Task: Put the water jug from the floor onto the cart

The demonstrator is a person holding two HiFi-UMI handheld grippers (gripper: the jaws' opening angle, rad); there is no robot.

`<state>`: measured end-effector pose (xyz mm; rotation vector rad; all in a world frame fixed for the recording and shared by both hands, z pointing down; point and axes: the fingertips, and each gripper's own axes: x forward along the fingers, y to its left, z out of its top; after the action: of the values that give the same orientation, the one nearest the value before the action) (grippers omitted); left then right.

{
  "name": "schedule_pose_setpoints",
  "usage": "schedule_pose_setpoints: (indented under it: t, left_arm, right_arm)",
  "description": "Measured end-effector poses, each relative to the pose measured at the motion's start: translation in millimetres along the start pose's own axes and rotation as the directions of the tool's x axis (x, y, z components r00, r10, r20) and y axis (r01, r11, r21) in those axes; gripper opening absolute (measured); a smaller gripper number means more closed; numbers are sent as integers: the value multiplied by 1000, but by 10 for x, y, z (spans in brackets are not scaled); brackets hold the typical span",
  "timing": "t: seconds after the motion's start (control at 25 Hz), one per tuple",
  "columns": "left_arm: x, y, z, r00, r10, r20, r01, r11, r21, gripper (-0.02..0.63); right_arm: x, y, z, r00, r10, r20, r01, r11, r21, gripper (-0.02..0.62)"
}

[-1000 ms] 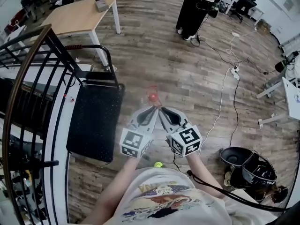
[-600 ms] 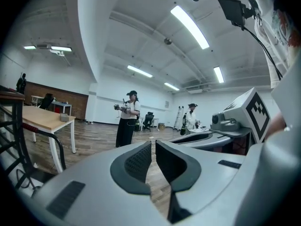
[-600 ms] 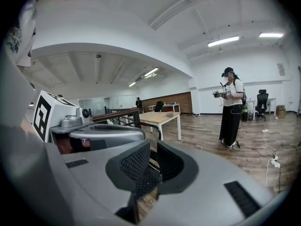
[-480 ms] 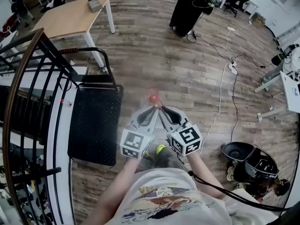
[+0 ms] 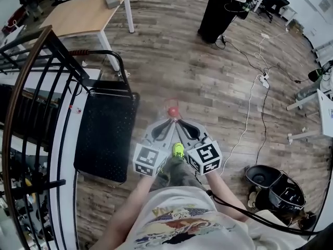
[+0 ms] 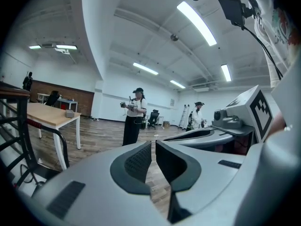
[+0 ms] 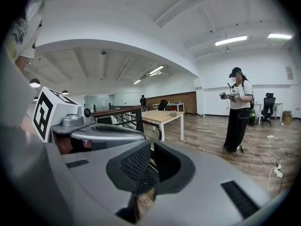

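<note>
The cart (image 5: 105, 135) is a flat black platform trolley with a curved black handle (image 5: 117, 61); it stands on the wooden floor at the left of the head view. My left gripper (image 5: 169, 123) and right gripper (image 5: 180, 123) are held side by side to the right of it, tips almost touching. Both are shut with nothing between the pads, as the left gripper view (image 6: 153, 159) and the right gripper view (image 7: 151, 161) show. A small red round thing (image 5: 172, 111) with a faint haze about it lies just past the tips. I make out no jug plainly.
A dark railing (image 5: 31, 103) runs down the left side. A wooden table (image 5: 86, 14) stands at the back left, and a person in black (image 5: 221, 9) stands at the back. Cables (image 5: 250, 103) trail over the floor on the right, near a black bin (image 5: 276, 184).
Both grippers have stayed shut and together while the scene slid past them. A leg with a yellow-green shoe has come into view beneath the grippers.
</note>
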<state>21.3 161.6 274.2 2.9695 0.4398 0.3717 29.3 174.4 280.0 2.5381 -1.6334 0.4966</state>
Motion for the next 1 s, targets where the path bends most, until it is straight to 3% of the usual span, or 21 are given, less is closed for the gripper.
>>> schedule_pose_setpoints:
  t: [0.64, 1.0]
  left_arm:
    - [1217, 351, -67, 995, 88, -57, -88, 996, 3, 14]
    - [1551, 651, -257, 985, 151, -80, -150, 988, 22, 14]
  right_arm:
    - [573, -1127, -114, 992, 98, -76, -98, 995, 4, 28]
    - [951, -1408, -246, 989, 133, -71, -135, 991, -17, 29]
